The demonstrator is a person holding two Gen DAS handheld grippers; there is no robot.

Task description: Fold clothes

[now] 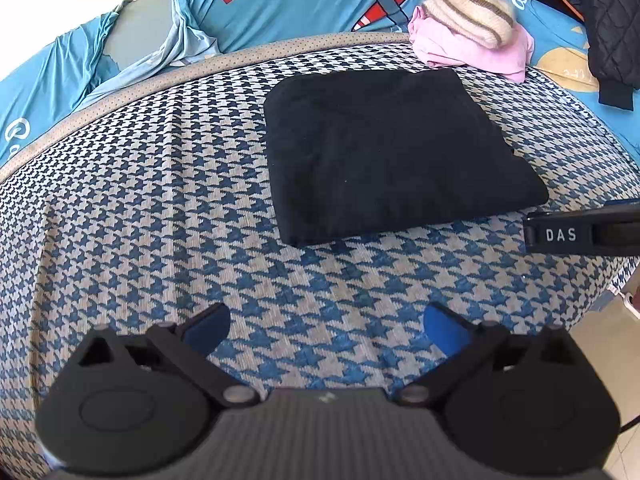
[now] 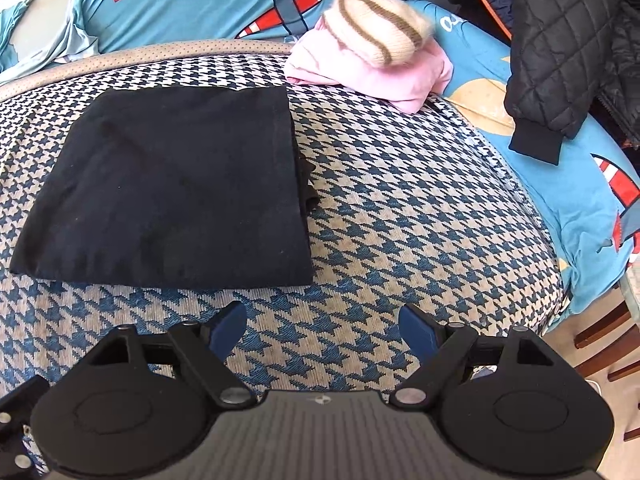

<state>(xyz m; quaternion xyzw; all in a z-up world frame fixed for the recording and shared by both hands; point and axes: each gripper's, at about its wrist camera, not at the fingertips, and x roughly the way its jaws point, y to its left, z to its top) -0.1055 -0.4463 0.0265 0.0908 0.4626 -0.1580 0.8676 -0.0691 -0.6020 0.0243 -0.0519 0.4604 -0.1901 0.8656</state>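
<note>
A black garment (image 1: 396, 152) (image 2: 172, 184) lies folded into a flat rectangle on the houndstooth cushion (image 1: 160, 208) (image 2: 400, 216). My left gripper (image 1: 327, 326) hovers open over bare cushion, short of the garment's near edge, nothing between its blue pads. My right gripper (image 2: 323, 330) is open too, just below the garment's near right corner and apart from it. In the left wrist view, one finger of the right gripper (image 1: 580, 234) pokes in from the right edge beside the garment's corner.
A folded pink garment (image 1: 472, 48) (image 2: 372, 68) with a striped knit hat (image 1: 468, 14) (image 2: 376, 28) on top sits at the cushion's far right. A blue airplane-print sheet (image 1: 304, 4) (image 2: 192, 4) lies behind. A black quilted jacket (image 1: 612, 28) (image 2: 568, 48) hangs at right. Wooden legs (image 2: 600, 344) stand by the floor.
</note>
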